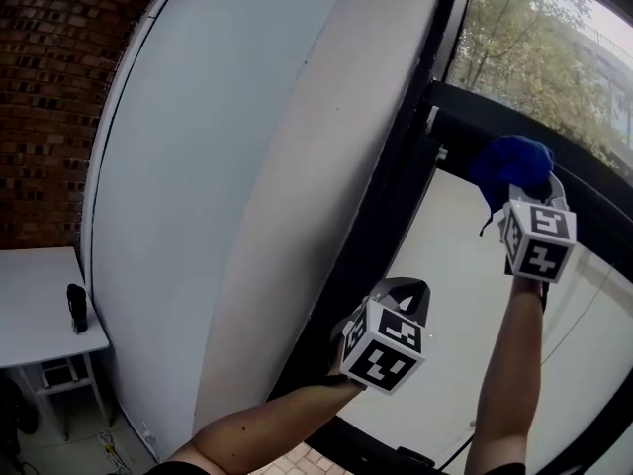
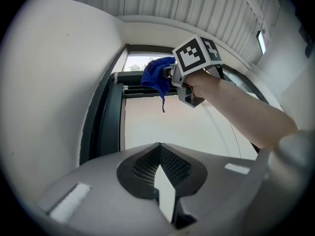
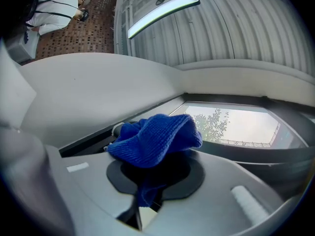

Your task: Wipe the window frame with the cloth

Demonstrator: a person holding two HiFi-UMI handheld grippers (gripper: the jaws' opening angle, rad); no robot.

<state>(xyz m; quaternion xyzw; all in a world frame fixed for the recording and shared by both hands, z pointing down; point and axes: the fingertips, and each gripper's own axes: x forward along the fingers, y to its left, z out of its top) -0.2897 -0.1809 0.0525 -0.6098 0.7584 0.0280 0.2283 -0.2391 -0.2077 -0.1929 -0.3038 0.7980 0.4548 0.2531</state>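
A blue knitted cloth [image 1: 509, 164] is bunched in my right gripper [image 1: 529, 188], which is shut on it and held up against the dark horizontal bar of the window frame [image 1: 396, 191]. In the right gripper view the cloth [image 3: 155, 139] bulges out over the jaws of my right gripper [image 3: 152, 181] and touches the frame bar [image 3: 256, 154]. My left gripper [image 1: 406, 290] hangs lower, close to the frame's vertical post, shut with nothing in it. Its own view shows the left gripper [image 2: 160, 151] with tips meeting, the cloth [image 2: 156, 75] and the right gripper [image 2: 172, 77] above, and the post [image 2: 106, 117] at left.
A wide white wall panel [image 1: 227, 166] runs left of the frame, with a brick wall [image 1: 49, 97] beyond it. Below stands a white table [image 1: 35, 305] with a small dark object [image 1: 76, 308]. A ceiling light [image 3: 162, 11] and a person in white [image 3: 54, 6] show behind.
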